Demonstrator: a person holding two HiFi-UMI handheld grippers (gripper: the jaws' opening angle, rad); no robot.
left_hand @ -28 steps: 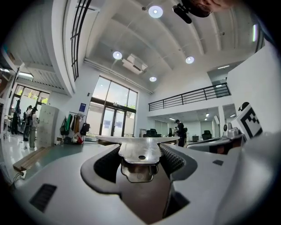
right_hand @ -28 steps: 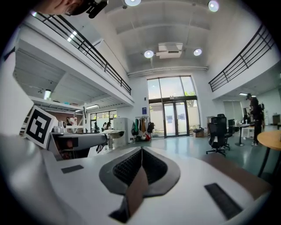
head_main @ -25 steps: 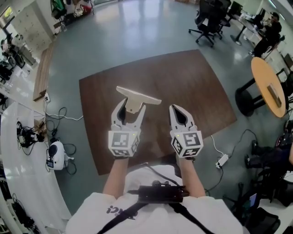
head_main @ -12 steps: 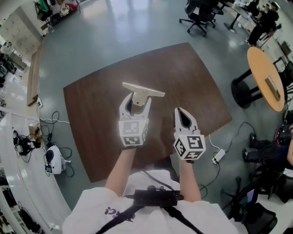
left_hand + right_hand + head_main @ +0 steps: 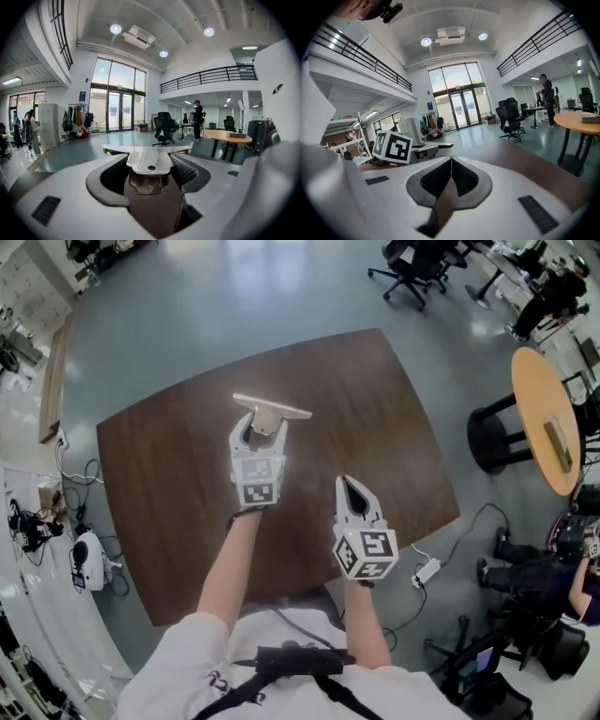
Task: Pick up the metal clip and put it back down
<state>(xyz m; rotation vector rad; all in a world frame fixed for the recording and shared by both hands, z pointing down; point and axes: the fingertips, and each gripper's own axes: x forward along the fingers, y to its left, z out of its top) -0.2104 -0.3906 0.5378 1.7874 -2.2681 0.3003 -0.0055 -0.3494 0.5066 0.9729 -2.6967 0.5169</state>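
Lowering is calling, I judge, for a slow, level descent: the left gripper (image 5: 262, 430) is clamping the stem of the metal clip (image 5: 271, 409) over the upper middle of the brown table (image 5: 394, 427), and its jaws should be parting only once the clip is resting flat. Head view is showing the right gripper (image 5: 351, 486) hanging at lower centre, apart from the clip. That gripper's own view is showing its jaws pressed together on nothing, while the left gripper view is revealing the clip's shiny stem and small hole between the ribbed pads (image 5: 187, 169).
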